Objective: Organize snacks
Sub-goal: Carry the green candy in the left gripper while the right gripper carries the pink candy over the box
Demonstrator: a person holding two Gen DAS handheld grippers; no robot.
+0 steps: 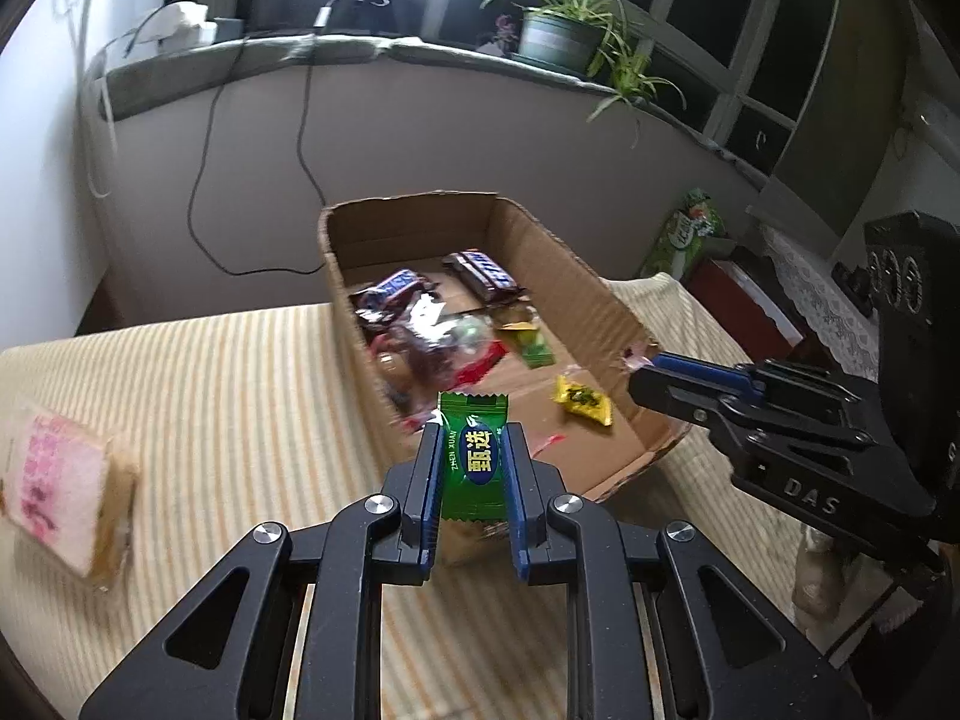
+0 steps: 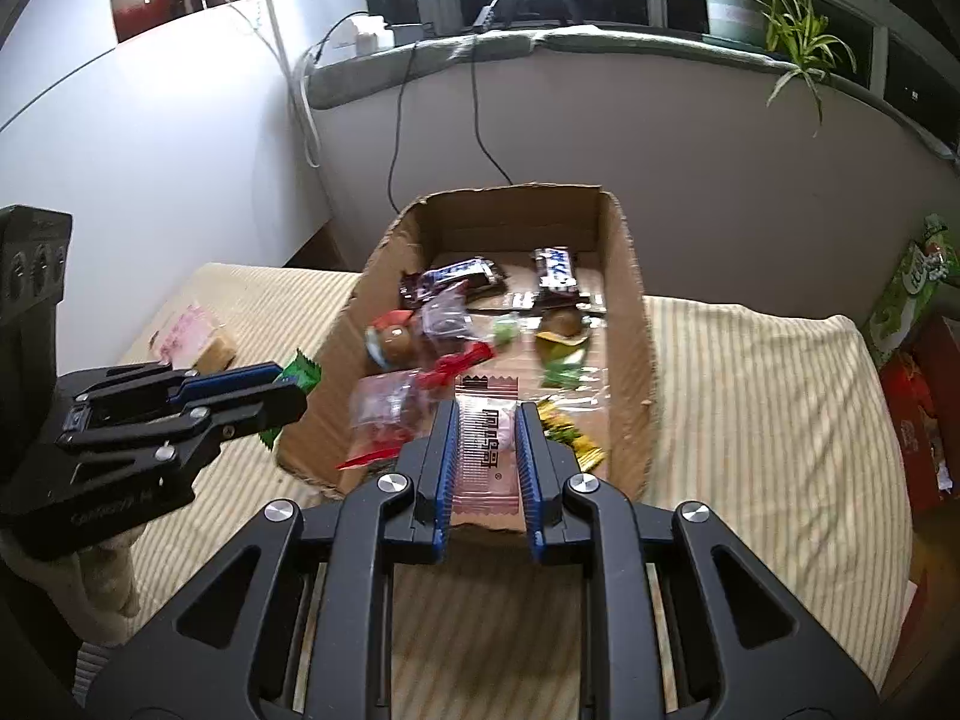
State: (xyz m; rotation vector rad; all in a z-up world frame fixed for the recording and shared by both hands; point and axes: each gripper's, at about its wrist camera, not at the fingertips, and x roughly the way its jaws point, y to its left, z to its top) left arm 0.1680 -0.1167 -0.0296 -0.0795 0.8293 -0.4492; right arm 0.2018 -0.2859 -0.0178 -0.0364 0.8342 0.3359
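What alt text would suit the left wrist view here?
The left hand-held gripper is shut on a green candy packet just short of an open cardboard box of mixed snacks on a striped cloth. The right hand-held gripper reaches in from the right.

Both the left gripper (image 1: 474,462) and right gripper (image 2: 487,450) are built of black angular links, fitted with blue ribbed pads and silver screws.

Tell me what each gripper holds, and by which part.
Left gripper: green candy packet, jaws pressing its two long side edges. Right gripper: clear pink-filled snack packet, likewise pinched by its side edges.
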